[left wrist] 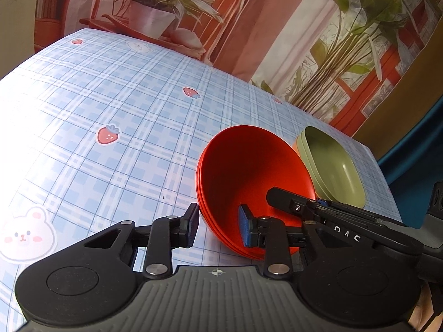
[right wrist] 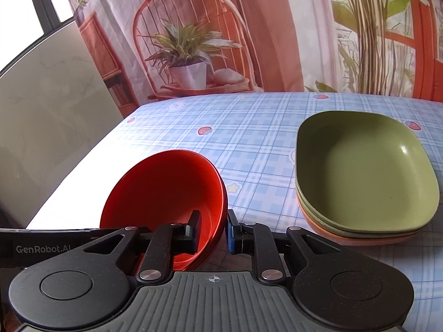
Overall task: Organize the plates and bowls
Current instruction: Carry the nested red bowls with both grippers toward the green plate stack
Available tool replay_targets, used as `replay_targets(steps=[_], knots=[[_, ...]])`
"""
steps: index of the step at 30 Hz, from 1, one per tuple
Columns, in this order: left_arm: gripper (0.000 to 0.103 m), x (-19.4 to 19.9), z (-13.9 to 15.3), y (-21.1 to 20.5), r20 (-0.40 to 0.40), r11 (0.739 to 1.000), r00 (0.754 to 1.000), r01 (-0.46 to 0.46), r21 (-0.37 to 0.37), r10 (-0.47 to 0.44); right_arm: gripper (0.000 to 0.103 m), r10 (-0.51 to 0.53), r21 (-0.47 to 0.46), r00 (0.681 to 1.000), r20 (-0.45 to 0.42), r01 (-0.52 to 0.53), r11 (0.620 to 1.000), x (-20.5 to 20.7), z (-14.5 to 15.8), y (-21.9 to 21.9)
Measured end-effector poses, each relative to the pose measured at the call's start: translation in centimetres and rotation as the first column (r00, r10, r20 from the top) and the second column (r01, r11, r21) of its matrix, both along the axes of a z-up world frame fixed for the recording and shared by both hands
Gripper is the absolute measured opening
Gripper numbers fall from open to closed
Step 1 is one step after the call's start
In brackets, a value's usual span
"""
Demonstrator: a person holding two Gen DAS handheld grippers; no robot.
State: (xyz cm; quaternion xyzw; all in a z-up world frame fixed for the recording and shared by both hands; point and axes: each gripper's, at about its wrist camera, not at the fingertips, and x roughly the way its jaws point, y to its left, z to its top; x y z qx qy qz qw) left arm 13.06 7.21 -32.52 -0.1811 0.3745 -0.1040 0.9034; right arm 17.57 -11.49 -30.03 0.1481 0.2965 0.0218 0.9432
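A nested stack of red bowls (left wrist: pixel 249 166) is tilted on its side above the blue checked tablecloth (left wrist: pixel 110 96). My left gripper (left wrist: pixel 218 217) straddles its near-left wall, one pad outside and the blue pad inside, shut on it. My right gripper (right wrist: pixel 213 222) holds the same red bowls (right wrist: pixel 166 188) at the right rim, with its left finger inside and its blue pad outside. One of that gripper's fingers (left wrist: pixel 282 197) shows reaching into the bowl in the left wrist view. To the right lies a stack of green plates (right wrist: pixel 365 171) on an orange one.
The green plates (left wrist: pixel 337 166) sit close behind the bowls near the table's right edge. A printed backdrop (right wrist: pixel 193 55) with a chair and plants hangs behind the table. A pale wall panel (right wrist: pixel 55 110) stands to the left.
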Motion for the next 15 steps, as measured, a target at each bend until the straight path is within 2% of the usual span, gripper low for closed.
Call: replay_targets(steps=[15], knots=[[0.033, -2.6, 1.4, -0.9, 0.024, 0.999, 1.0, 0.014, 0.034, -0.015, 0.018, 0.006, -0.002, 0.998, 0.06, -0.006, 1.0, -3.2, 1.3, 0.0]])
